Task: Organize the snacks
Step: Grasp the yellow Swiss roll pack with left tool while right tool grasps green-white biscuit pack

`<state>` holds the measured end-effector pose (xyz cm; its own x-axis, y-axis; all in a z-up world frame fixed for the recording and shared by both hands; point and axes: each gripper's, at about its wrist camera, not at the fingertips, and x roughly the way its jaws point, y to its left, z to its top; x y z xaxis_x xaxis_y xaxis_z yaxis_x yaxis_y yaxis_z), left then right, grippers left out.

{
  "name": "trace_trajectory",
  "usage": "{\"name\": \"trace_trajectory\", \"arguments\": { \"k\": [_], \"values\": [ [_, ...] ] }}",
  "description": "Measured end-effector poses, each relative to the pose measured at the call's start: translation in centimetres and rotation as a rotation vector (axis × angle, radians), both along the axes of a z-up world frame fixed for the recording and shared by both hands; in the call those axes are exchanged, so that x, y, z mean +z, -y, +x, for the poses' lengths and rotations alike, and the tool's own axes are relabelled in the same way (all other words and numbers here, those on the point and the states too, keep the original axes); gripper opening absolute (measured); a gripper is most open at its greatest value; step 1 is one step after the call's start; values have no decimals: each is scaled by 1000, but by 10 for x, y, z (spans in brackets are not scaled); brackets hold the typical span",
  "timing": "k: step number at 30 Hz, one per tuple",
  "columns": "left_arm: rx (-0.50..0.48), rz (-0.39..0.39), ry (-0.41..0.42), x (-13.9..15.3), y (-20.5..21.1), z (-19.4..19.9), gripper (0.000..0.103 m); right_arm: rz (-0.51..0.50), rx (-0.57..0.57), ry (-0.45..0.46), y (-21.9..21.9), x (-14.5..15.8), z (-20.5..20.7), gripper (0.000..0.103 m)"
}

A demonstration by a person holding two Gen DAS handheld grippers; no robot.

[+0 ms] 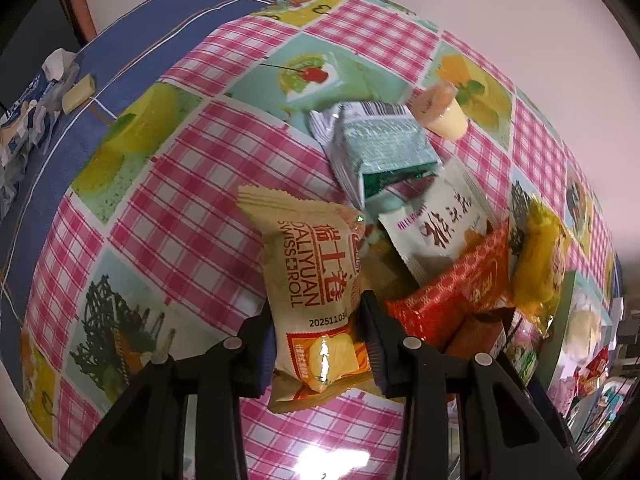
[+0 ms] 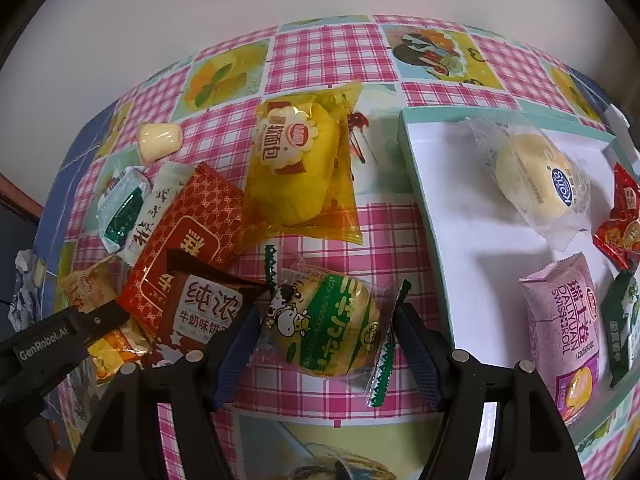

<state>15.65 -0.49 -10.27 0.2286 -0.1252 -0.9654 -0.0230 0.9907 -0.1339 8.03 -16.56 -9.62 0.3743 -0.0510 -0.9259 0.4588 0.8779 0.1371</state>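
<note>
Here the left gripper (image 1: pixel 320 344) pinches the tan Swiss roll pack (image 1: pixel 316 280), whose long axis runs forward along the fingers, at the left edge of the snack pile on the counter (image 1: pixel 192 200). The right gripper (image 2: pixel 324 344) is spread around the green-sealed cake packet (image 2: pixel 328 328), jaws flanking its crimped ends, not yet pressing. The white tray (image 2: pixel 452 240) lies just right of it, nearer this arm, already holding a pale bun, a pink roll pack and small packets.

**Bright, even light, heavy fisheye warp**

Both views sharp at centre, bent and vignetted black at corners. Glare patch on the glossy pink checked tablecloth (image 1: pixel 332 460) at 6 o'clock. Soft shadows inside the white teal-rimmed cardboard tray (image 2: pixel 460 208); foil wrappers glint.
</note>
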Motion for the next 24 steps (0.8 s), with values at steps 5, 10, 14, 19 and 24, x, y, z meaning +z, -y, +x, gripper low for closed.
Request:
{"name": "trace_trajectory", "arguments": {
  "k": [5,10,14,19,24],
  "values": [
    [-9,25,2,-1,12,-2,41,-16,9,0,-5,-1,-4,72],
    [21,-17,-10,1,6,1,38,34,-15,13,1,2,-4,61],
    [30,-44,-14,5,-1,1,37,55,-22,14,5,2,-5,61],
    [36,-63,-5,12,-13,1,36,73,-24,20,10,7,-6,59],
    [33,-76,31,36,-23,4,36,78,-29,58,13,22,-11,59]
  ]
}}
